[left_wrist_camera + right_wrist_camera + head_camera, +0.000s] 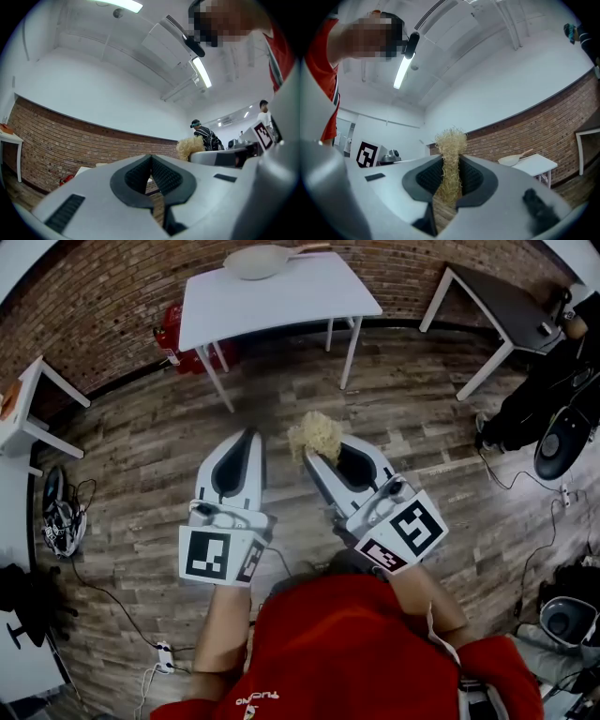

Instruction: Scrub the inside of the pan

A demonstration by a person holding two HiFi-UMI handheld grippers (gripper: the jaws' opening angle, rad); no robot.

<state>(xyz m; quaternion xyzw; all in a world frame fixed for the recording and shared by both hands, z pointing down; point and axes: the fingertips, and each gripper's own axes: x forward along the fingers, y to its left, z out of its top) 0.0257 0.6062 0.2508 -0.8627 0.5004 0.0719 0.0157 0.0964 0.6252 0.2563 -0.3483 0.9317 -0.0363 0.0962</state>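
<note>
The wood-plank floor (141, 456) fills most of the head view, so the person stands well apart from the work. The white table (281, 306) stands against the brick wall, and the pale pan (258, 261) rests at its far edge with its wooden handle pointing toward the far right corner. The pan lies open side up, which would leave its inside free for scrubbing. No gripper is near it.

Both grippers are held out at waist level, aimed toward the table. The right gripper (309, 457) has its jaws clamped on a straw-coloured fibre scrubber (317, 435), with the tuft standing out past the tips. That grip looks meant to let the fibres meet the pan first. The left gripper (248, 432) has its jaws closed together on nothing. It is probably kept free to steady the pan by its handle.
</note>
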